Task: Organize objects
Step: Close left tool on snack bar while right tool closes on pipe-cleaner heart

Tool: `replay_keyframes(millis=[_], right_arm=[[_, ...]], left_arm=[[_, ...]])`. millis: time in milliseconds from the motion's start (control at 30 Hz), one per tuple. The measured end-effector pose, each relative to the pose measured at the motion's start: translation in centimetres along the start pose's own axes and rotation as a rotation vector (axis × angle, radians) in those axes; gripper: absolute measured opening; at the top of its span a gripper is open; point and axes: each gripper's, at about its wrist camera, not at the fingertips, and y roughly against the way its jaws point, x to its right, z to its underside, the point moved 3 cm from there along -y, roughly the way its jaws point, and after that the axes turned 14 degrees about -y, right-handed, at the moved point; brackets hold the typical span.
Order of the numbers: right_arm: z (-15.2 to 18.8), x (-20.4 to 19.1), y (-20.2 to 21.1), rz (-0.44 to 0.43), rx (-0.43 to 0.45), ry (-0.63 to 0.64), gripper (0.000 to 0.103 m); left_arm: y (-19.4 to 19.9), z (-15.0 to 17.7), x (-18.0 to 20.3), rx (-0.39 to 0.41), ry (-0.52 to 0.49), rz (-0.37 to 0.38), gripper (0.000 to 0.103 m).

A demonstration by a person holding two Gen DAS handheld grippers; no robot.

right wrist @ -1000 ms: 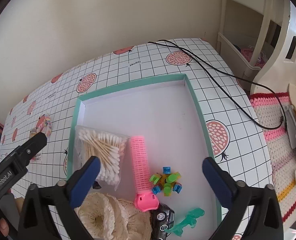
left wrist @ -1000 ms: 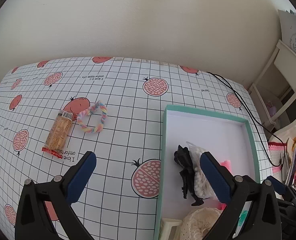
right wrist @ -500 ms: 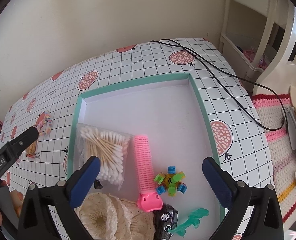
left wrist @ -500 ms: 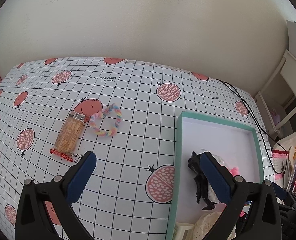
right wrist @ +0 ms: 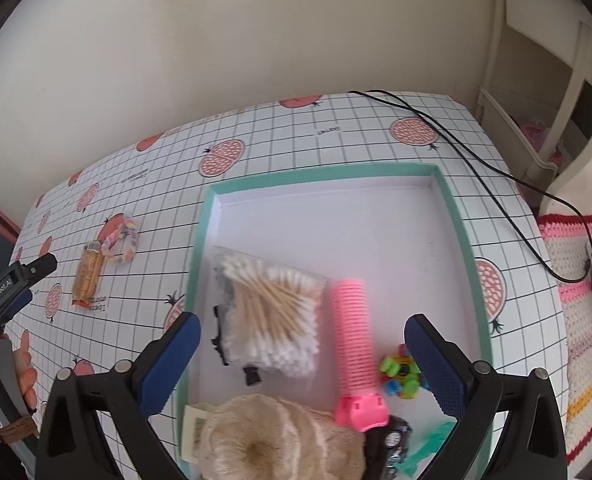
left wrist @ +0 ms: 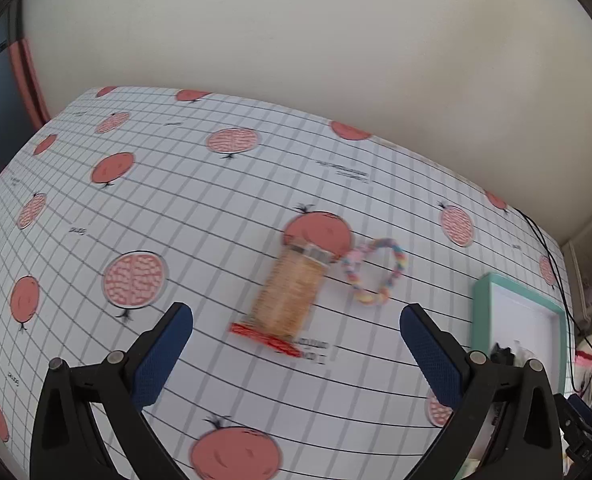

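An orange snack packet (left wrist: 289, 298) with a red end lies on the pomegranate-print tablecloth, a pastel braided hair tie (left wrist: 376, 276) just to its right. My left gripper (left wrist: 296, 354) hangs open above the cloth, just short of the packet, nothing between its fingers. In the right wrist view, my right gripper (right wrist: 302, 364) is open over the teal-rimmed box (right wrist: 462, 240), which holds a bag of cotton swabs (right wrist: 269, 316), a pink hair roller (right wrist: 356, 348), a black clip, a cream lace item (right wrist: 279, 440), a toy car and small colourful toys. The packet (right wrist: 87, 276) and hair tie (right wrist: 121, 242) lie left of the box.
A black cable (right wrist: 476, 164) runs across the table's back right corner. A white chair frame (right wrist: 536, 92) and a crocheted striped mat (right wrist: 580, 312) stand to the right. A hand (right wrist: 11, 372) holds the left gripper at the left edge. The wall bounds the table's far side.
The left gripper has swung left, away from the box, so the packet and hair tie now sit centred ahead of it. The right gripper has barely moved over the box.
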Motion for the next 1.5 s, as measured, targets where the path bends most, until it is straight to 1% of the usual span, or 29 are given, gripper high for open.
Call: replay_keyframes(millis=[167,400,533,700,833,900,967,1067,1200,1333,1500], right_arm=[[0.5,-2.9,-0.1,-0.022,-0.003,0.034,0.103],[1.8,-7.0,-0.4,-0.063,-0.014,0.076,0.103],[2.6,-8.9,-0.8,-0.089,-0.029,0.077,0.103],[3.2,-10.4,-1.0,-0.084,-0.025,0.100,0.103],[3.5,-11.0,-1.4,-0.078,-0.029,0.105,0.103],[3.6,-11.3,-1.4,-0.065,-0.023,0.113,0.103],[3.6,-11.6,-1.3,-0.057,-0.018,0.128,0.103],[3.4,-12.4,-1.7,-0.069,-0.034,0.152,0.103],[2.6,-13.5,-2.4,-0.069,-0.048,0.173,0.103],[1.0,-14.8,-3.4,-0.087,-0.053,0.174,0.103],[-0.8,-16.4,-5.1,-0.085,-0.052,0.177,0.103]], left_arm=[[0.0,0.3,-2.3,-0.007,0.027,-0.008,0.103],[0.0,0.3,-3.6,-0.010,0.034,-0.003,0.103],[0.0,0.3,-4.2,-0.010,0.037,-0.001,0.103],[-0.4,0.5,-4.7,-0.014,0.030,-0.001,0.103],[-1.0,0.8,-4.4,-0.043,0.033,0.021,0.103],[-0.9,0.7,-4.3,-0.042,0.021,0.002,0.103],[-1.2,0.7,-4.3,-0.050,0.031,0.004,0.103],[-2.0,0.7,-4.2,-0.070,0.043,0.017,0.103],[-3.0,0.3,-3.8,-0.073,0.029,0.023,0.103],[-4.1,-0.2,-3.6,-0.071,0.014,0.047,0.103],[-5.6,-0.5,-3.6,-0.072,0.004,0.062,0.103]])
